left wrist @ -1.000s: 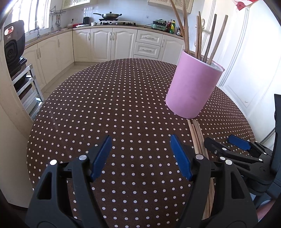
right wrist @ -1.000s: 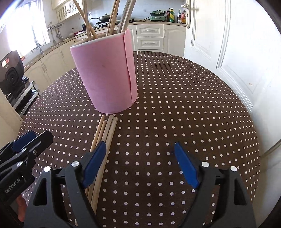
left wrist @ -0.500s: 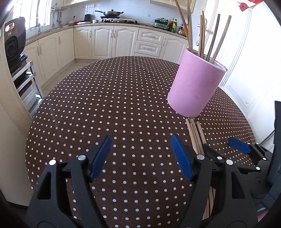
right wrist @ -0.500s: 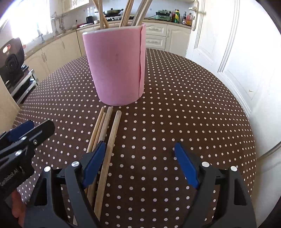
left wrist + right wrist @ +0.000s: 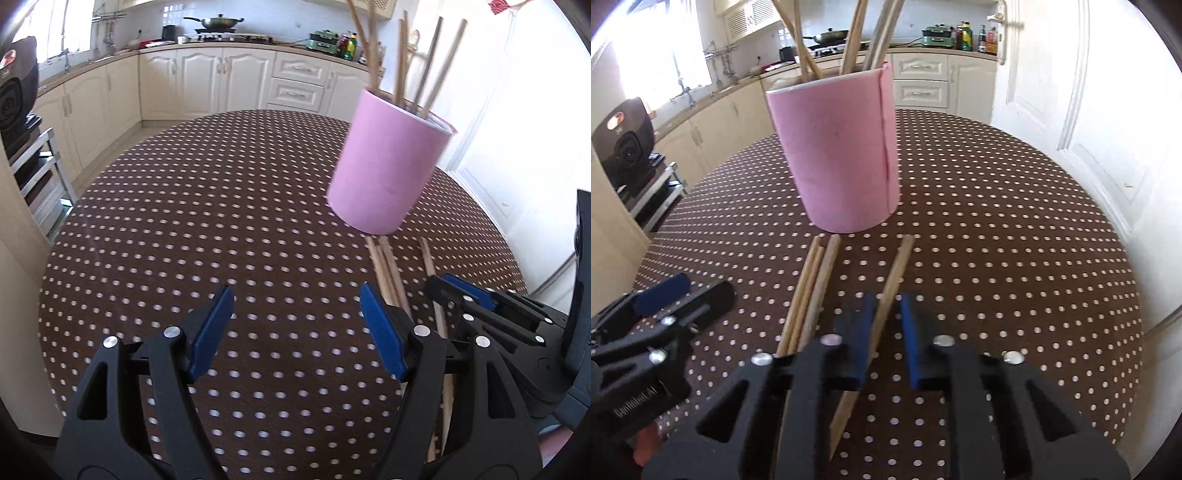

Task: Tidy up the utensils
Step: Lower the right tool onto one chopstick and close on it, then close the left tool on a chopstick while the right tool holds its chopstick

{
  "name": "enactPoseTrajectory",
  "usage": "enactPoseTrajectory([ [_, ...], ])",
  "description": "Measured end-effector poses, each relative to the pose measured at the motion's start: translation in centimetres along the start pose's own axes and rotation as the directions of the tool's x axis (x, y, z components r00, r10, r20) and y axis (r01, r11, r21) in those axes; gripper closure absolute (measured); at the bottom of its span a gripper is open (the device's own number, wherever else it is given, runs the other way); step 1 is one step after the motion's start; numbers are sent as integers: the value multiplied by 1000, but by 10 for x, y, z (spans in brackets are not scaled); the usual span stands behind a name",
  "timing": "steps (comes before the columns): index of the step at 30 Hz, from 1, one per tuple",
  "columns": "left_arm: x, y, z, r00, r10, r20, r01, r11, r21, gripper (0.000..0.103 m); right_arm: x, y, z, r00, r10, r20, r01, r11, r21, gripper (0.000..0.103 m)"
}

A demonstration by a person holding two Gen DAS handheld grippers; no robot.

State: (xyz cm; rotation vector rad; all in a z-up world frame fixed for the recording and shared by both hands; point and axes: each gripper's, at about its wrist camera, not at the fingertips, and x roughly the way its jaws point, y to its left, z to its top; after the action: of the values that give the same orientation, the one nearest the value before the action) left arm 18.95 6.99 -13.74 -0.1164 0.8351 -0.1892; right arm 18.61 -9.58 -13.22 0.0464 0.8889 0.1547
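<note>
On the dotted table [image 5: 997, 229], a pink cup [image 5: 842, 158] holding upright chopsticks [image 5: 853, 40] is seen. Three loose sticks [image 5: 812, 291] lie bunched in front of it, and a single stick [image 5: 892, 280], set slightly apart, is caught between the right gripper [image 5: 886, 332], whose jaws have just been closing to a narrow gap. The left gripper [image 5: 295, 332] is held wide, nothing between its jaws.

A brown polka-dot tablecloth [image 5: 221, 221] covers the table; far behind, cream kitchen cabinets [image 5: 207, 81] and a wok [image 5: 219, 22] on the stove.
</note>
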Motion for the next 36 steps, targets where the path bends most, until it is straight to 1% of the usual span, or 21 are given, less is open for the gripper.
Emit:
enactPoseTrajectory([
  [2, 2, -6, -1, 1000, -11, -14, 11, 1000, 8, 32, -1, -1, -1, 1000, 16, -1, -16, 1000, -3, 94],
  [5, 7, -14, -2, 999, -16, -34, 16, 1000, 17, 32, -1, -3, -1, 998, 69, -5, -69, 997, -16, 97],
  [8, 9, -22, -3, 999, -8, -52, 9, 1000, 26, 32, -3, -6, -2, 996, 88, -11, -88, 995, -38, 97],
  [13, 14, -33, -2, 998, -3, -58, 5, 999, 42, 32, -7, -8, -5, 999, 40, -15, -41, 996, -83, 97],
  [16, 15, -37, -2, 998, 13, -62, -10, 999, 43, 32, -8, -5, -7, 1000, 20, -15, -21, 994, -104, 96],
  [20, 16, -38, -1, 998, 7, -66, -4, 999, 35, 32, -5, -5, -6, 1000, 24, -17, -26, 995, -100, 96],
  [24, 19, -39, 2, 997, -1, -72, 4, 999, 45, 32, -6, -8, -7, 998, 57, -18, -58, 995, -78, 96],
  [27, 24, -42, 4, 997, 12, -75, -8, 998, 62, 32, -6, -18, -7, 996, 83, -20, -84, 995, -58, 97],
  [36, 31, -54, 4, 994, 64, -84, -57, 995, 78, 32, -8, -26, -6, 991, 130, -21, -130, 991, -21, 97],
])
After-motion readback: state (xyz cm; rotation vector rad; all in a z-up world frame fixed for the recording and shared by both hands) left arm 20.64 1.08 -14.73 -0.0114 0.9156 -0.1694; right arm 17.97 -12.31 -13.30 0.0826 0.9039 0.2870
